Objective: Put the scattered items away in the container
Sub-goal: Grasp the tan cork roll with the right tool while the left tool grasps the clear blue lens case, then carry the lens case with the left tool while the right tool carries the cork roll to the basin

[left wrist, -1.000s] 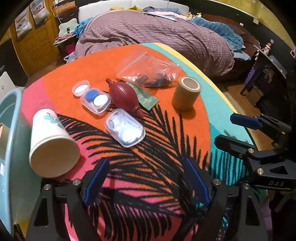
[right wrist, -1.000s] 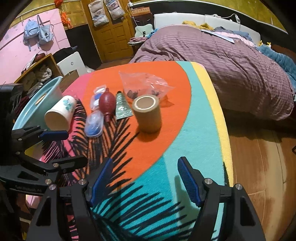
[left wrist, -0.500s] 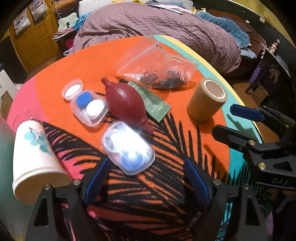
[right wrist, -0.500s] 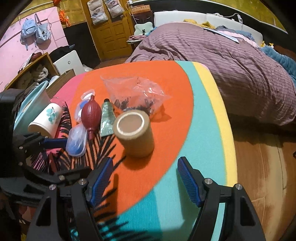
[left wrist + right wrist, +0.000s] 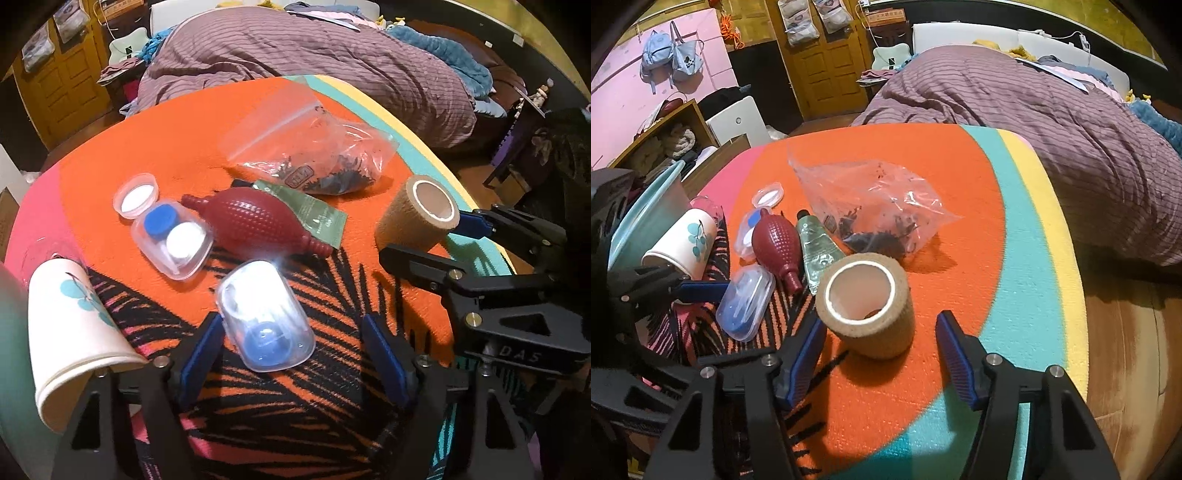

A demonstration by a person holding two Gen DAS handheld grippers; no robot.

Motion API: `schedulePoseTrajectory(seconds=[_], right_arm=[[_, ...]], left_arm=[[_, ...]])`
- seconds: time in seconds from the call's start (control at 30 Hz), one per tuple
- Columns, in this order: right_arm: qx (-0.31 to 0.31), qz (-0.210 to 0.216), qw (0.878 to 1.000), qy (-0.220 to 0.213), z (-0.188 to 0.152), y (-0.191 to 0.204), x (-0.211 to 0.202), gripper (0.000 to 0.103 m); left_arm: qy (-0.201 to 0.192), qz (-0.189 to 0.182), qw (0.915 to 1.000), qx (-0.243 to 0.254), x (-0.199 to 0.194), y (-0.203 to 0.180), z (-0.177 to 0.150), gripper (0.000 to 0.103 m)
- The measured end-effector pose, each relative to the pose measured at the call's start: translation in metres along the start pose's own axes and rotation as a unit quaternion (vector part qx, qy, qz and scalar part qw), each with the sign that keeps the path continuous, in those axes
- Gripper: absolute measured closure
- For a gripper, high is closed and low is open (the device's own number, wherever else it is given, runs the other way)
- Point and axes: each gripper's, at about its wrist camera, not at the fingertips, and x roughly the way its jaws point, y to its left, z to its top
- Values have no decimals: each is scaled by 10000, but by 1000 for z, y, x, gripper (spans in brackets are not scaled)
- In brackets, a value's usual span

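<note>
Tan fabric roll (image 5: 866, 308) upright; clear plastic case (image 5: 265, 314) glossy, perhaps domed.

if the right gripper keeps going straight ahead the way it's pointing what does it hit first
Most likely the tan tape roll. It stands upright between the open fingers of the right gripper, directly ahead. Beyond it lies the clear plastic bag.
</note>
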Motion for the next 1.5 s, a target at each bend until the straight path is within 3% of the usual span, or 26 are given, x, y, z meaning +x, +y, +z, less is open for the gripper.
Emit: schedulePoseTrajectory(seconds=[0.13,0.33,0.43,0.9,1.5], right_arm=[[-43,-2,10000,1,0,1,1,45],[-81,-42,9999,46,-1,1,1,52],[-66,-22,10000,70,-1,1,0,59],[-54,-48,10000,16,-4,5,-18,59],[-220,-159,9990,-364,-19,33,-84,59]], left_arm=[[-22,25,10000,-67,0,3,1,41],[-50,103,9999,-83,0,2,2,50],[-63,71,9999,-109,0,4,2,50],[-163,26,9998,-112,-19,2,-6,52],[-664,32,9977,-103,-81,-8,-30,52]])
